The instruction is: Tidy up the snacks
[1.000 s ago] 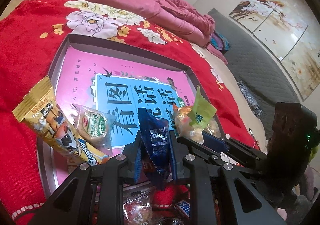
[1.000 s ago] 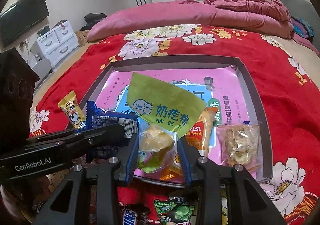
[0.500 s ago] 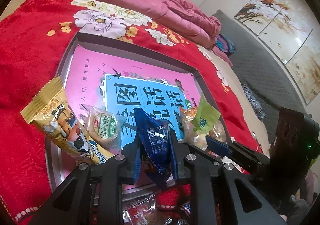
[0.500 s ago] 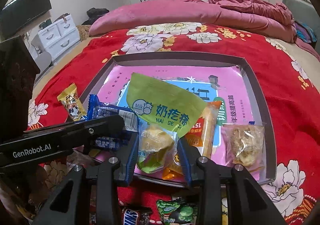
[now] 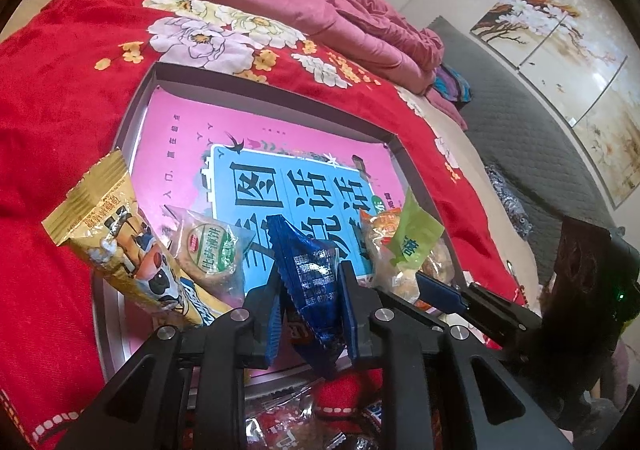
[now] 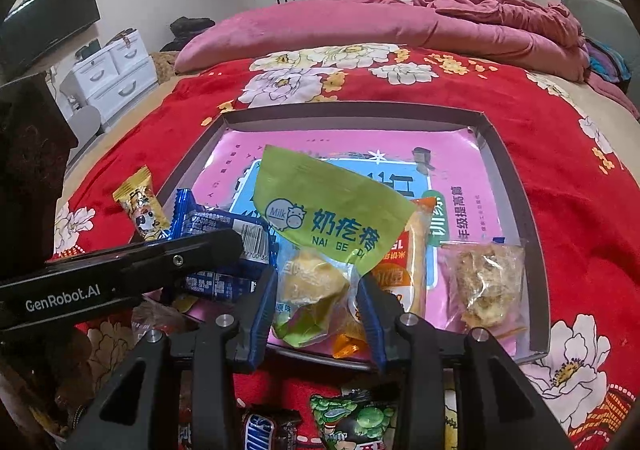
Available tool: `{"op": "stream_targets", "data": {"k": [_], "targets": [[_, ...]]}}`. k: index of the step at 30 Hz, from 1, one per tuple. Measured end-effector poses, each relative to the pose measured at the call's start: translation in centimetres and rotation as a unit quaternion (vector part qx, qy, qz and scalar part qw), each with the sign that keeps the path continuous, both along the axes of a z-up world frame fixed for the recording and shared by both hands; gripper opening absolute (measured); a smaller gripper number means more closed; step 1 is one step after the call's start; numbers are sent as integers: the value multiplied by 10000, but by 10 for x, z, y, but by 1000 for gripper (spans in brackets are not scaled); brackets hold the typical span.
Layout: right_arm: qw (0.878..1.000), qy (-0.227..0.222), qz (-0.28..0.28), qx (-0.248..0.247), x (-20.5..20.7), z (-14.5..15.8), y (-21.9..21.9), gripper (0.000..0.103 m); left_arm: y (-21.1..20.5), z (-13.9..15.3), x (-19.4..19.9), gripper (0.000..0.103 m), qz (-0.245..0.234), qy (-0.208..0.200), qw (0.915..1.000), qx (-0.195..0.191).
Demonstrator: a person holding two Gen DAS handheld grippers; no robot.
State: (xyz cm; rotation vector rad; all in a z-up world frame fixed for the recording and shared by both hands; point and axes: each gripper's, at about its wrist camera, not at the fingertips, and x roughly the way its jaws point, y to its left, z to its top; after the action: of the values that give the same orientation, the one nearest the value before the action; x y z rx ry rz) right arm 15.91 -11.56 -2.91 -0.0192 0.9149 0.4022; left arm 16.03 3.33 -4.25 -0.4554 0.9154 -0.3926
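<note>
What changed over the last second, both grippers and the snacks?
Little. The left gripper fingers have eased apart slightly around the blue packet, and the right gripper fingers are opening around the green-topped milk snack bag; both packets are still between the fingers over the tray's near edge. The view has shifted only slightly. The tray, yellow cow packet and other snacks lie as before.

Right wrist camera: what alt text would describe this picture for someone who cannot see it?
The right gripper, jaws opening, has a green-topped snack bag between its fingers over a grey tray on a red floral blanket. The left gripper carries a blue packet alongside.
</note>
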Motion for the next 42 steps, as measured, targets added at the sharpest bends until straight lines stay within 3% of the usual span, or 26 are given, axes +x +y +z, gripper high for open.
{"op": "stream_targets", "data": {"k": [8, 13, 18, 30, 42], "targets": [[10000, 23, -41, 24, -2, 1, -3, 41, 2, -2, 2, 29, 56, 53, 10000, 17], [10000, 36, -53, 6, -4, 2, -4, 41, 3, -1, 1, 43, 91, 19, 9999, 54], [10000, 39, -64, 2, -6, 3, -5, 41, 6, 2, 1, 48, 140, -25, 9999, 78], [9998, -37, -184, 82, -10, 15, -15, 44, 17, 13, -4, 53, 240, -139, 9996, 36], [9994, -108, -312, 110, -13, 21, -21, 49, 15, 26, -14, 67, 125, -271, 9994, 168]]}}
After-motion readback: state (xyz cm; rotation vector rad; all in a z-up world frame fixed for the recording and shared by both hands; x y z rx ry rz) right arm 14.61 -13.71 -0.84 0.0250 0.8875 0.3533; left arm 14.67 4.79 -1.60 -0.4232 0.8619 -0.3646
